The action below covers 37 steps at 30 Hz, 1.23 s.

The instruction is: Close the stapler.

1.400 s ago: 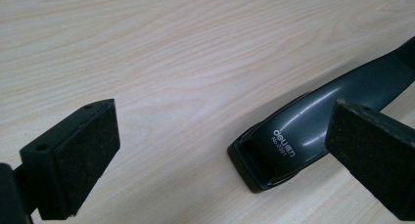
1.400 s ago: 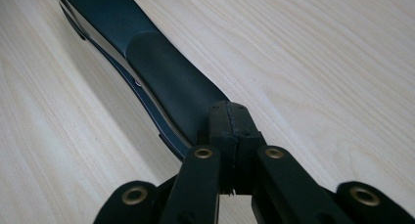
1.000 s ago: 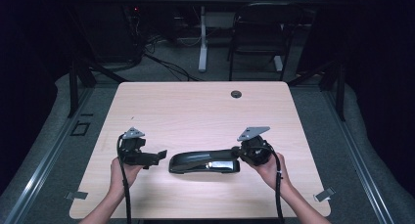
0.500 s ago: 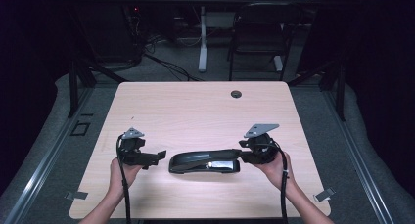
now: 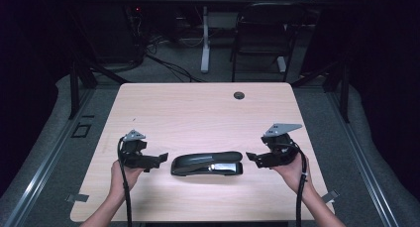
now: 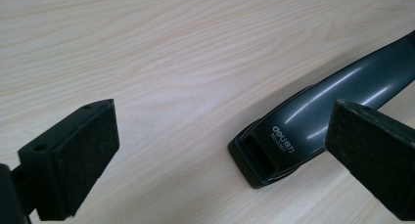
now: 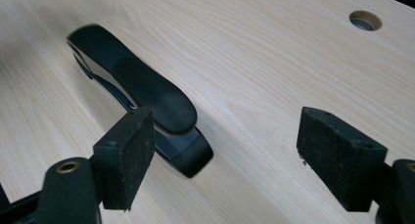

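A black stapler (image 5: pixel 207 164) lies lengthwise near the front middle of the light wooden table (image 5: pixel 198 113). My left gripper (image 5: pixel 159 161) hovers just off its left end, jaws open and pointing at it. In the left gripper view the left gripper (image 6: pixel 230 160) stands wide, and the stapler (image 6: pixel 323 116) with its white lettering lies ahead on the right, untouched. My right gripper (image 5: pixel 251 159) sits a short way off the stapler's right end. Its jaws have just been opening. In the right gripper view the right gripper (image 7: pixel 235 153) has only bare wood between its pads, the stapler (image 7: pixel 142 87) just beyond the left pad.
A round cable hole (image 5: pixel 239 95) sits near the table's far edge, also seen as the hole (image 7: pixel 364 20) in the right gripper view. Beyond the table stand a dark chair (image 5: pixel 260 33) and a white desk leg (image 5: pixel 204 38). Bare wood stretches behind the stapler.
The right gripper has pulled back to the right and slightly up, away from the stapler's right end, and its jaws have opened. The left gripper and the stapler have stayed put.
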Available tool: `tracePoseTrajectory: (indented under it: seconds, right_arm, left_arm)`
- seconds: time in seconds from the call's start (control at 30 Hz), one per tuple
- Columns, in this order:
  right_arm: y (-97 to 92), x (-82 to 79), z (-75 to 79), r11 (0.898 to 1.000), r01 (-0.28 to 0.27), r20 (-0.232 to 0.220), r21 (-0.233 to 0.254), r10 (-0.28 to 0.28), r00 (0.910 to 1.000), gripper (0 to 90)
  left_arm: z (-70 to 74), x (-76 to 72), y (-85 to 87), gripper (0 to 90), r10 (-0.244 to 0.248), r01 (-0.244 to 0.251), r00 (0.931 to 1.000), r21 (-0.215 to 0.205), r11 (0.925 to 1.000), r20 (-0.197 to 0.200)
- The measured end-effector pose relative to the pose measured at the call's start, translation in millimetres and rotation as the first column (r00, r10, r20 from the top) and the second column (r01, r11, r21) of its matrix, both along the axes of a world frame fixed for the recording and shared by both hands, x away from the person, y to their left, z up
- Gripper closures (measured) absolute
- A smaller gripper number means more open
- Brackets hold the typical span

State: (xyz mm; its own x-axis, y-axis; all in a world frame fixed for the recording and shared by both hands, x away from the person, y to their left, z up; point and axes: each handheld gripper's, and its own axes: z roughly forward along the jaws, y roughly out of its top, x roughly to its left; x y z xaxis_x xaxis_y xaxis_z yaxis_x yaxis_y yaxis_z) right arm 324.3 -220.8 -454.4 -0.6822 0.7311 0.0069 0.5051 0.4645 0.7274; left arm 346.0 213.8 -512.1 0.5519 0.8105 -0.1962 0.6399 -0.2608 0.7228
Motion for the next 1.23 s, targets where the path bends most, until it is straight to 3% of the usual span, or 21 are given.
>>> tracePoseTrajectory:
  seconds: [0.3, 0.57, 0.67, 0.8, 0.97, 1.13, 1.23]
  right_arm:
    - [-30.4, -9.2, -0.5, 0.998, 0.061, 0.003, 0.007, -0.061, 0.9981, 15.1]
    - [-63.6, -13.1, -16.5, 0.990, 0.144, -0.038, -0.011, -0.144, 0.9888, 7.4]
    - [-74.0, -11.2, -27.2, 0.985, 0.164, -0.074, -0.058, -0.168, 0.9830, 0.2]
    - [-85.3, -5.8, -46.3, 0.977, 0.192, -0.127, -0.089, -0.202, 0.9711, 0.0]
    - [-86.8, 0.0, -60.6, 0.964, 0.215, -0.141, -0.158, -0.238, 0.9610, 0.0]
    - [-85.8, 0.7, -70.8, 0.951, 0.193, -0.130, -0.241, -0.228, 0.9648, 0.0]
    - [-85.6, 1.5, -75.1, 0.948, 0.181, -0.132, -0.263, -0.221, 0.9663, 0.0]
  left_arm:
    - [-3.1, 1.1, 0.9, 0.0, 0.011, -0.011, 0.9998, 0.000, 0.9999, -0.015]
    - [-5.6, 4.4, 4.1, 0.0, 0.012, -0.012, 0.9997, 0.001, 0.9999, -0.023]
    - [-6.9, 5.6, 5.2, 0.0, 0.011, -0.011, 0.9997, -0.002, 0.9999, -0.024]
    - [-10.7, 9.7, 7.3, 0.0, 0.004, -0.005, 0.9989, -0.003, 1.0000, -0.046]
    - [-14.7, 13.6, 9.1, 0.0, 0.000, -0.001, 0.9982, -0.006, 1.0000, -0.059]
    - [-18.5, 16.8, 8.0, 0.0, 0.005, -0.004, 0.9977, 0.008, 1.0000, -0.067]
    - [-20.4, 17.2, 7.9, 0.0, 0.006, -0.004, 0.9979, 0.032, 0.9995, -0.065]
